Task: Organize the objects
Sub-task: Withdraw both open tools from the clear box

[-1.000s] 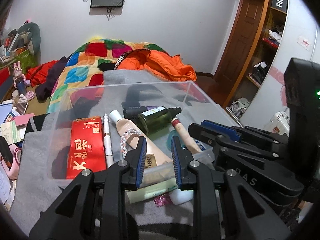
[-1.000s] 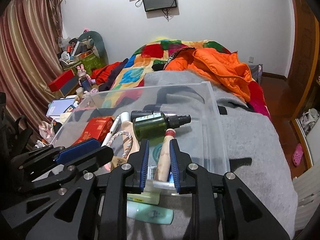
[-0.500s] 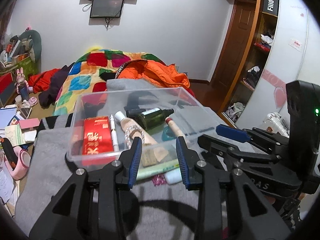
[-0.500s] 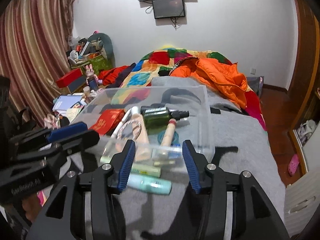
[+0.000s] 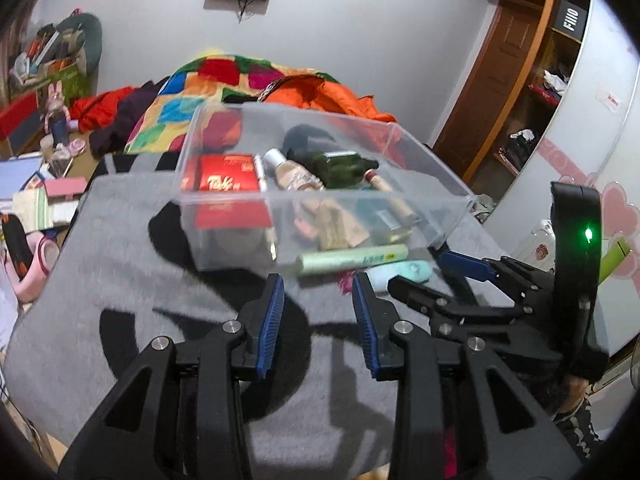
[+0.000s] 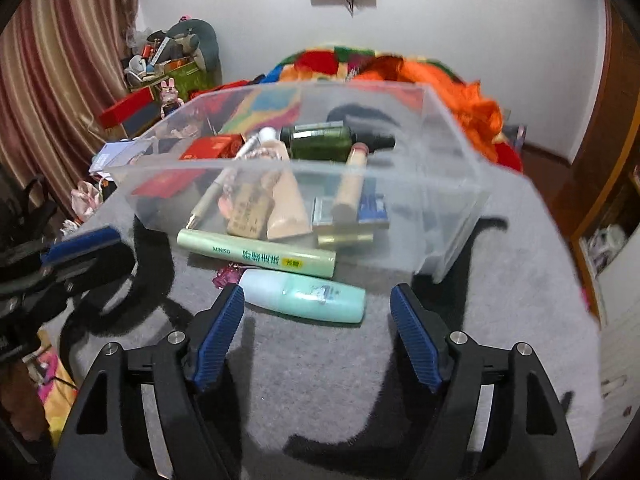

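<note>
At the centre of the right wrist view, the right gripper (image 6: 316, 334) stood spread wide and empty; its jaws had just been opening, with nothing pinched between them. Just beyond its pads lay the mint bottle (image 6: 306, 296) on the grey blanket (image 6: 500, 320), and behind that the pale green tube (image 6: 256, 253), resting against the near wall of the clear bin (image 6: 452, 216). Both items lay crosswise to the jaws, so a grasp would probably close along their length unless the wrist turned. The left gripper (image 5: 318, 320), at lower centre of its own view, stood partly spread and empty, its jaws likewise opened within the last second. Inside the bin, the red box (image 6: 212, 148), green glass bottle (image 6: 318, 143) and beige tube (image 6: 288, 204) were already stowed. The two loose items outside apparently remained to be collected.
</note>
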The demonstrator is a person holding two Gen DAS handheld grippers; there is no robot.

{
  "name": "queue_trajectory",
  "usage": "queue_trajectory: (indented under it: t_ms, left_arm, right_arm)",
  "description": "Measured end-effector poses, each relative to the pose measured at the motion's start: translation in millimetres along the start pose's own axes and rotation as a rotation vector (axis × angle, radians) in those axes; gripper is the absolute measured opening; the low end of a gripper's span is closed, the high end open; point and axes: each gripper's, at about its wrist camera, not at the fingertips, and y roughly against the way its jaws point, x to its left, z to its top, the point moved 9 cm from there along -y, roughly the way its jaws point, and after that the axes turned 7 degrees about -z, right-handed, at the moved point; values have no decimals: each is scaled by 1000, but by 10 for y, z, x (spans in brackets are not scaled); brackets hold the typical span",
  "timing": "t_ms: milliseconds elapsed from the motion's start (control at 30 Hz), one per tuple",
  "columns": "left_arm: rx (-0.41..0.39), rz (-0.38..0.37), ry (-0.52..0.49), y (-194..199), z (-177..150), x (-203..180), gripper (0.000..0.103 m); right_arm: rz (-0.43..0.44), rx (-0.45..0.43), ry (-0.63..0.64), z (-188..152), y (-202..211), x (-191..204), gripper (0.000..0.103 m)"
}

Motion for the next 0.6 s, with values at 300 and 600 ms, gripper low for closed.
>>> queue_trajectory:
  t_ms: [300,600]
  left_arm:
    - [42,46,-22,-120,-147,27,40]
    - [92,23,-47,-339,-137,-105,44]
  right_arm:
    - [-19,29,0,-32,-180,102,79]
    - [11,-1,-43,-121,-34,-101,71]
